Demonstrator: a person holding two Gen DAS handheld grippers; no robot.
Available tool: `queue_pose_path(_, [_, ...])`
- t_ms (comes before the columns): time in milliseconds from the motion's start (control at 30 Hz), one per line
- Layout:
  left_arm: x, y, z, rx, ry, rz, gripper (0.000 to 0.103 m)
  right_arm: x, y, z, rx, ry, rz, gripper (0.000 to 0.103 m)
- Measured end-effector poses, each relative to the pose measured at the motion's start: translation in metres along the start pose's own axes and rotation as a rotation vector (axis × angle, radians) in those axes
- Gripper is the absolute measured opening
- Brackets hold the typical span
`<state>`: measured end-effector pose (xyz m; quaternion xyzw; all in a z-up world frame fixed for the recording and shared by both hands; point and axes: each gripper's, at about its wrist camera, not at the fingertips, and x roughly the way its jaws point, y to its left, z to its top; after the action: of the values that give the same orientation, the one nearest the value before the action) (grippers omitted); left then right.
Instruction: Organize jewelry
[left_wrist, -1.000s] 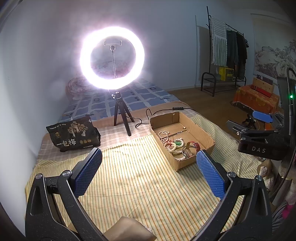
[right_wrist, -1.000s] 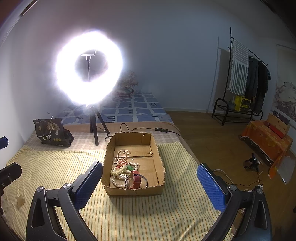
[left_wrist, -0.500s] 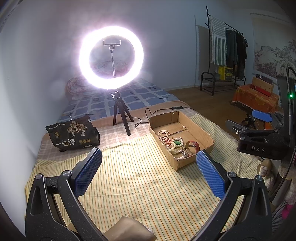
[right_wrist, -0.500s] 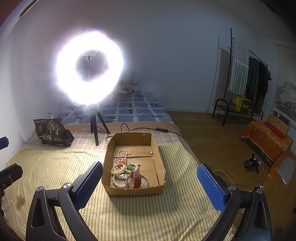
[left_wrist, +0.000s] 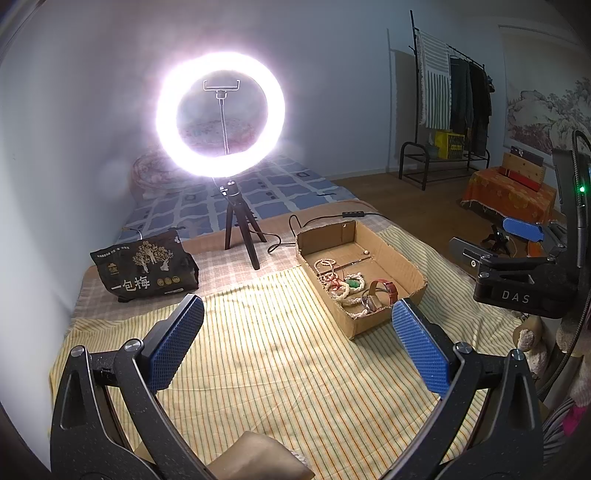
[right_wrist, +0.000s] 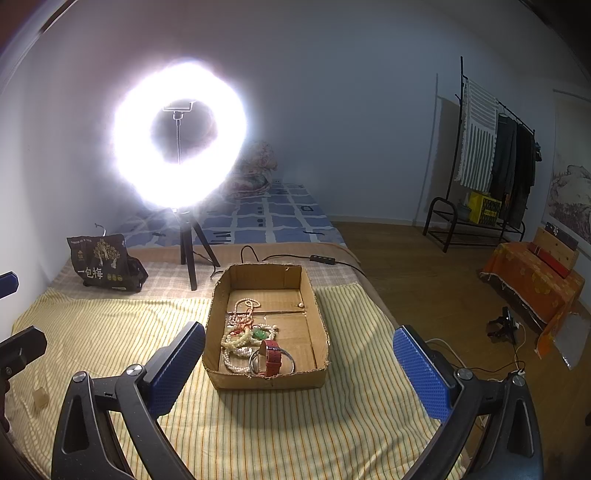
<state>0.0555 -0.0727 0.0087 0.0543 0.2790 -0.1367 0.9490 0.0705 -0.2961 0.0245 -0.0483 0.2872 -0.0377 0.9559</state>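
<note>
- Jewelry (right_wrist: 255, 339): beads, bangle and red-strapped watch lie heaped together in cardboard box (right_wrist: 317, 325) on the bed's striped cloth (right_wrist: 110, 332); heap fits either sorted-in or awaiting sorting.
- Left gripper (left_wrist: 297, 339): fingers spread wide, empty, held back from box, likely for overview.
- Right gripper (right_wrist: 299, 363): fingers wide apart, empty, box centred between them, probably lined up for reach.
- Ring light (left_wrist: 220, 114) faces the work area.

Home bedroom, low bed (right_wrist: 280, 221) (blue checked cover), clothes rack (right_wrist: 491, 155), wooden floor (right_wrist: 417, 280)
</note>
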Motion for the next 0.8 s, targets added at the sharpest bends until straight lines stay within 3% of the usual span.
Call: queue_pose_path(800, [-0.0020, -0.0070, -0.0005, 0.006, 0.004, -0.015, 0.103, 0.0047, 0.0034, -0.0040, -0.032, 0.007, 0.007, 0.103])
